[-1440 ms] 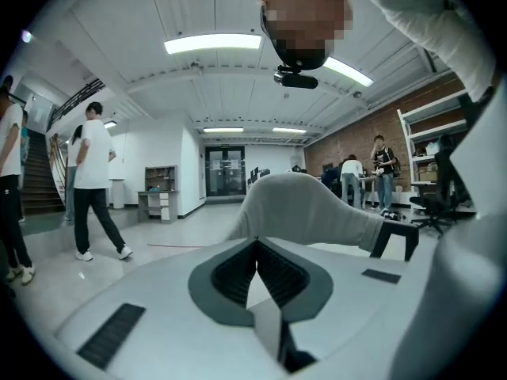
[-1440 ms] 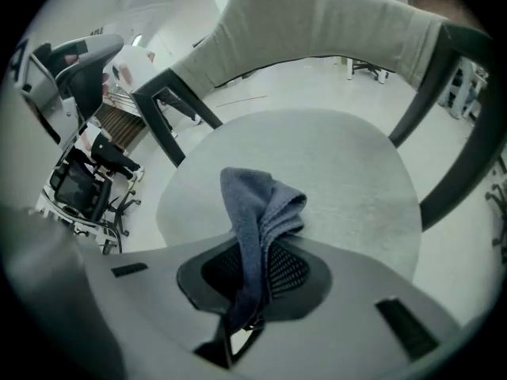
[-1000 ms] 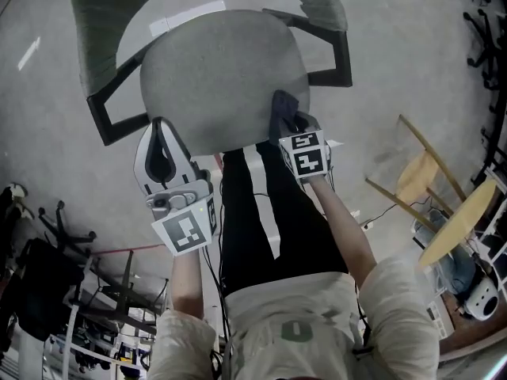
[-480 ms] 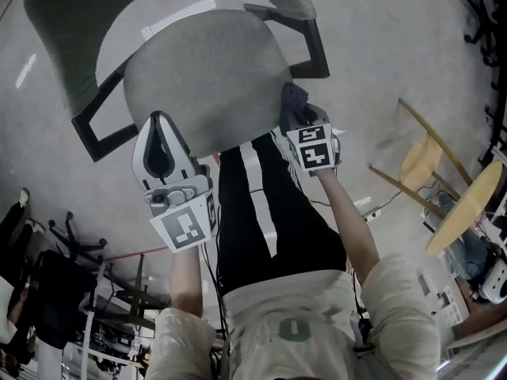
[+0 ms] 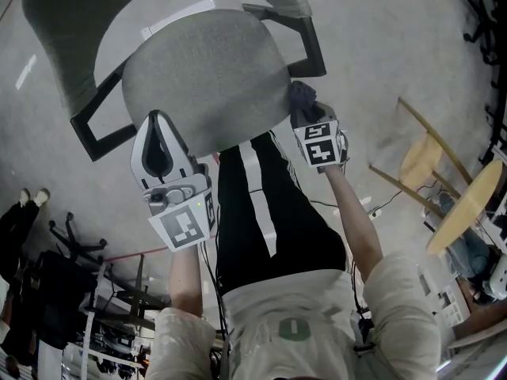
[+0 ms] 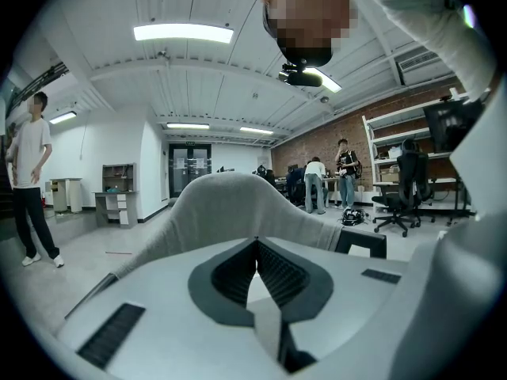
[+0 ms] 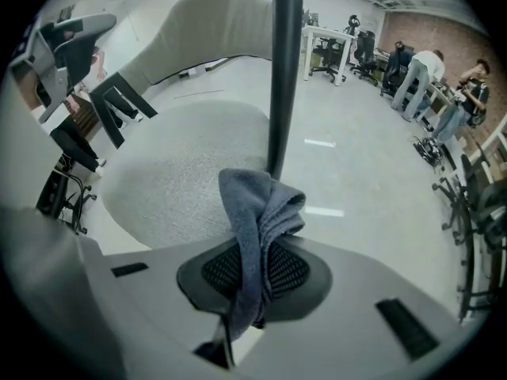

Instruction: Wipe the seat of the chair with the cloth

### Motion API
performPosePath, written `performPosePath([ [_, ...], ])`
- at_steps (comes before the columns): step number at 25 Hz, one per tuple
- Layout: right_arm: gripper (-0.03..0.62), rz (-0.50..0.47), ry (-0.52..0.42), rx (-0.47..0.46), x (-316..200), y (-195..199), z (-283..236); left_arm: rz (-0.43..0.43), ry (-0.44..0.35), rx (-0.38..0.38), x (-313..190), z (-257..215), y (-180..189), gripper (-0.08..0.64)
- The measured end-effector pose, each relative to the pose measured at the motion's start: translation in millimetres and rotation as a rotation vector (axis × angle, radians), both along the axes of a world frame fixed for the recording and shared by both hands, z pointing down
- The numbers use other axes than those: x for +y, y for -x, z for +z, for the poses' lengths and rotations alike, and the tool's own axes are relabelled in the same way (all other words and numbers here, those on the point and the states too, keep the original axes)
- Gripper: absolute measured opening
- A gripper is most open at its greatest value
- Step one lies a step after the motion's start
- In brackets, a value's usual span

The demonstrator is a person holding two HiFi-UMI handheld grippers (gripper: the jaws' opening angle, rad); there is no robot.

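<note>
The chair's round grey seat fills the upper middle of the head view, with the grey backrest behind it and a black armrest on the right. My right gripper is shut on a dark blue-grey cloth, held at the seat's right front edge below that armrest. In the right gripper view the cloth hangs bunched between the jaws of the right gripper, with the seat ahead to the left. The left gripper is shut and empty at the seat's front left edge; in its own view the left gripper points at the backrest.
The person's black trousers stand right against the seat's front. The left armrest sticks out beside the left gripper. Wooden furniture stands at right, dark office chairs at lower left. A bystander stands far off.
My right gripper has carried the cloth rightwards from the seat's front right part to its right edge under the armrest. The left gripper has barely moved.
</note>
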State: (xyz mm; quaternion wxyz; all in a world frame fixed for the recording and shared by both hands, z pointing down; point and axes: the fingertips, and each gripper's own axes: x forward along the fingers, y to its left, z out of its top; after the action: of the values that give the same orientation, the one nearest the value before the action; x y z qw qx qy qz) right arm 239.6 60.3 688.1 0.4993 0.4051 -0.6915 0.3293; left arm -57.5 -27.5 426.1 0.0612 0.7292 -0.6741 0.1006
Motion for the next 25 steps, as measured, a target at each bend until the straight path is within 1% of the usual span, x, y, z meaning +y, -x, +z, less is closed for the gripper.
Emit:
performPosePath([
  [4, 0.049, -0.026, -0.023, -0.013, -2.4, 13.5, -15.3, -0.011, -0.006, 0.016, 4.9, -3.9, 3.5, 0.015],
  [7, 0.049, -0.044, -0.051, -0.04, -14.2, 36.2, -31.7, -0.016, -0.029, 0.025, 2.5, -18.7, 7.0, 0.015],
  [10, 0.049, -0.043, -0.128, -0.094, -49.8, 66.9, -65.8, -0.037, -0.079, 0.036, -5.1, -47.0, 13.4, 0.015],
  [12, 0.049, -0.027, -0.197, -0.139, -76.5, 88.5, -103.3, -0.053, -0.113, 0.04, -9.8, -74.1, 18.1, 0.015],
  [15, 0.049, 0.001, -0.319, -0.217, -109.4, 116.3, -184.4, -0.093, -0.158, 0.072, -13.1, -133.1, 22.4, 0.015],
  [18, 0.049, 0.012, -0.492, -0.32, -139.4, 140.3, -294.2, -0.116, -0.214, 0.07, -10.3, -202.2, 28.2, 0.015],
  [21, 0.049, -0.043, -0.7, -0.43, -162.3, 164.0, -419.3, -0.14, -0.293, 0.056, -14.9, -280.0, 32.2, 0.015],
  [23, 0.049, -0.098, -0.823, -0.466, -158.3, 171.7, -495.5, -0.154, -0.333, 0.075, -9.4, -323.7, 30.9, 0.015],
  [25, 0.049, -0.137, -0.927, -0.483, -140.8, 179.6, -555.8, -0.145, -0.375, 0.084, 4.6, -357.2, 32.1, 0.015],
])
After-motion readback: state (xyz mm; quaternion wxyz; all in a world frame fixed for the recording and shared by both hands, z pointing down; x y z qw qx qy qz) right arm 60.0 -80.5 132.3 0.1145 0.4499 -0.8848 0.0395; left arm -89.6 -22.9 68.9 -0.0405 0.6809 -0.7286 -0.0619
